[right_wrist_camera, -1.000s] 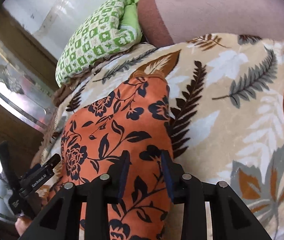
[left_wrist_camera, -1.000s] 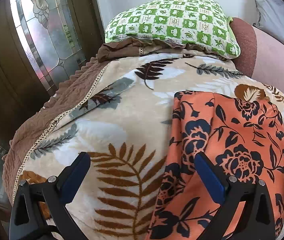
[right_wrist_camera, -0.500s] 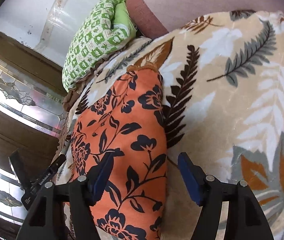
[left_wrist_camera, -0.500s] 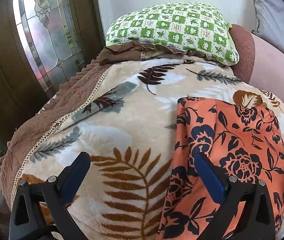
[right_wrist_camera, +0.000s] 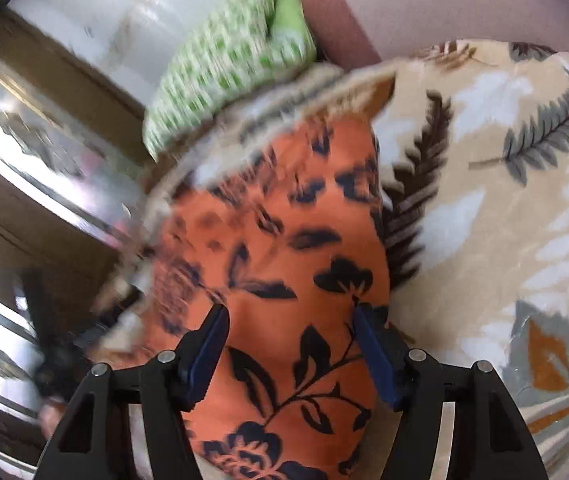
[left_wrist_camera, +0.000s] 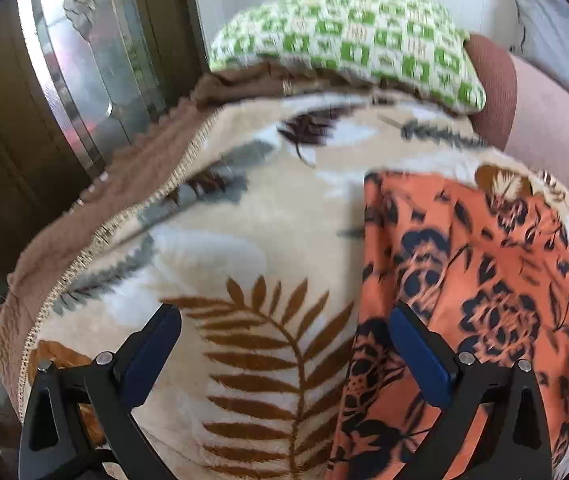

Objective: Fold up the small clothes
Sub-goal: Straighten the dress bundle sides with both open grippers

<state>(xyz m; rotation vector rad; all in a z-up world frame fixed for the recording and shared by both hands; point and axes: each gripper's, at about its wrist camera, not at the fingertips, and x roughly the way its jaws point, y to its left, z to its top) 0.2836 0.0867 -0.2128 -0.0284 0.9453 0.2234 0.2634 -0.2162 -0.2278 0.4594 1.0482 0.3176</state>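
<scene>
An orange garment with dark navy flowers (left_wrist_camera: 476, 280) lies flat in a long folded strip on a leaf-patterned blanket (left_wrist_camera: 252, 240). My left gripper (left_wrist_camera: 284, 340) is open and empty, above the blanket at the garment's left edge, its right finger over the cloth. In the right wrist view the same garment (right_wrist_camera: 284, 240) runs away from me. My right gripper (right_wrist_camera: 290, 340) is open above its near end, one finger at each side. The view is blurred by motion.
A green-and-white checked pillow (left_wrist_camera: 344, 36) lies at the head of the bed, with a pink bolster (left_wrist_camera: 544, 112) to its right. A brown bedspread edge (left_wrist_camera: 84, 224) hangs on the left beside a door with patterned glass (left_wrist_camera: 84, 60).
My right gripper has opened from nearly shut and let go of the garment, then shifted over its near end. My left gripper stayed open and drew back slightly.
</scene>
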